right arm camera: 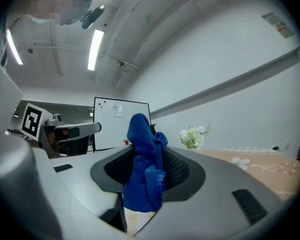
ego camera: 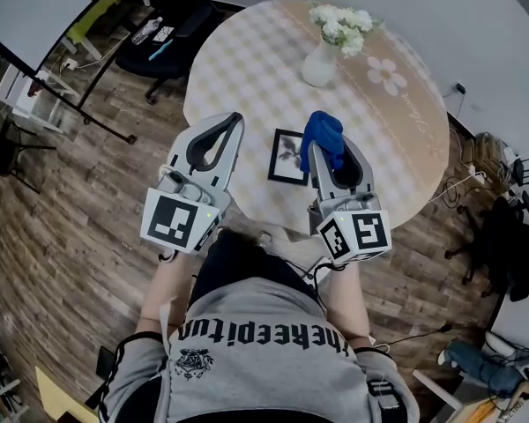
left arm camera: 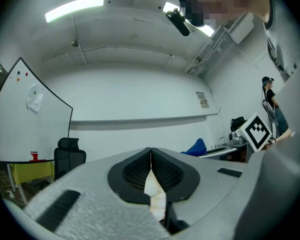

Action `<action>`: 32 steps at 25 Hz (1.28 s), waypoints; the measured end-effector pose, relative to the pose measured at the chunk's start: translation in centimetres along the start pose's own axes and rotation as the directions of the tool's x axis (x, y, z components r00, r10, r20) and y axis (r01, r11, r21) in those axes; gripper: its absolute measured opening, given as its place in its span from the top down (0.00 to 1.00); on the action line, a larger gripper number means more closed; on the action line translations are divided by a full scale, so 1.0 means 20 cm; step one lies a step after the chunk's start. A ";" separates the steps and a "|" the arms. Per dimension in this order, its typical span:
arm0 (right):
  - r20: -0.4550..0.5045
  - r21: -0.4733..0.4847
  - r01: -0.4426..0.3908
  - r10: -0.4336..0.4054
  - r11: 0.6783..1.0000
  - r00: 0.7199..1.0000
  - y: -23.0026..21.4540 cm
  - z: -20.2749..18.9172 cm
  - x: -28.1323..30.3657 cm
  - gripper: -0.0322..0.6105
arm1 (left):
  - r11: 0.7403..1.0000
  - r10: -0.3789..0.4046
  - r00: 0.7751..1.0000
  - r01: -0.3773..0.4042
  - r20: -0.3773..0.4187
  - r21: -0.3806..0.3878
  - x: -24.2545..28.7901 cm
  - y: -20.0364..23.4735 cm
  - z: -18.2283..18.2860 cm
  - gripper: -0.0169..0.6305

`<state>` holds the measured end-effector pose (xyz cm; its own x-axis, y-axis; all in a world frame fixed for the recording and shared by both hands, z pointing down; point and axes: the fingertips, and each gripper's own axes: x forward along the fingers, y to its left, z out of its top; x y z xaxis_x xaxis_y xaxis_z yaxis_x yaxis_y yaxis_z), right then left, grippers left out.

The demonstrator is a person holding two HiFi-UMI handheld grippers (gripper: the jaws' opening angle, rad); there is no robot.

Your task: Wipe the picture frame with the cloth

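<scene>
Right gripper (right arm camera: 147,156): jaws clamped on the cloth (right arm camera: 145,169), a blue wad that bunches up above the tips, with a short tail below. Left gripper (left arm camera: 151,151): jaws closed together, nothing between them.

Both grippers are held level over the near side of the table (ego camera: 247,69). The frame (ego camera: 289,157) lies flat between them, just beside the right gripper and near the table's edge. Nothing touches it.

Risks, as judged from here:
- Little cloth lies ahead of the tips, so a steep approach may put hard jaw on the glass and scratch it.
- The frame is unpinned, so a wipe may slide it toward the edge unless the left gripper steadies it.
- A loose wad may snag on the frame's rim and pull free.
- The vase (ego camera: 320,64) stands well apart, so only a long forward stroke would threaten it.
</scene>
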<state>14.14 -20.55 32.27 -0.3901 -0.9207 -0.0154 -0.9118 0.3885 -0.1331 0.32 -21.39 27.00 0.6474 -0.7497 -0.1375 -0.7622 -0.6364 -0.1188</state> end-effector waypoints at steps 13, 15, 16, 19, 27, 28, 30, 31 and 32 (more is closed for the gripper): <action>-0.079 0.045 0.029 -0.026 0.999 0.997 -0.06 -0.16 0.10 0.72 | 0.999 -0.036 0.998 0.035 -0.051 -0.017 0.09 0.03 -0.10 0.95; -0.099 0.047 0.040 -0.036 0.998 0.994 -0.06 -0.20 0.11 0.72 | 0.999 -0.046 0.997 0.045 -0.059 -0.027 0.10 0.04 -0.12 0.95; -0.109 0.046 0.046 -0.041 0.998 0.993 -0.07 -0.22 0.12 0.72 | 0.998 -0.051 0.997 0.049 -0.064 -0.031 0.11 0.05 -0.14 0.95; -0.143 0.047 0.063 -0.056 0.997 0.988 -0.08 -0.29 0.16 0.72 | 0.997 -0.065 0.995 0.061 -0.077 -0.041 0.13 0.08 -0.19 0.95; -0.251 0.053 0.117 -0.101 0.992 0.963 -0.11 -0.52 0.23 0.72 | 0.988 -0.109 0.984 0.091 -0.142 -0.126 0.18 0.14 -0.35 0.95; -0.266 0.055 0.125 -0.107 0.991 0.958 -0.11 -0.55 0.23 0.72 | 0.985 -0.116 0.980 0.093 -0.159 -0.146 0.18 0.14 -0.37 0.95; -0.294 0.061 0.142 -0.118 0.988 0.949 -0.11 -0.61 0.24 0.72 | 0.982 -0.132 0.976 0.105 -0.172 -0.160 0.20 0.15 -0.41 0.95; -0.307 0.064 0.149 -0.123 0.987 0.944 -0.12 -0.64 0.25 0.72 | 0.981 -0.138 0.976 0.111 -0.170 -0.158 0.20 0.16 -0.43 0.95; -0.320 0.067 0.156 -0.127 0.986 0.939 -0.12 -0.67 0.25 0.72 | 0.981 -0.143 0.976 0.118 -0.163 -0.154 0.21 0.17 -0.44 0.95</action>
<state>12.63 -25.62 45.83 -0.2919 -0.9015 0.3196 -0.9507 0.2370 -0.1999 0.47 -28.32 34.68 0.7407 -0.6705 0.0429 -0.6716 -0.7407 0.0186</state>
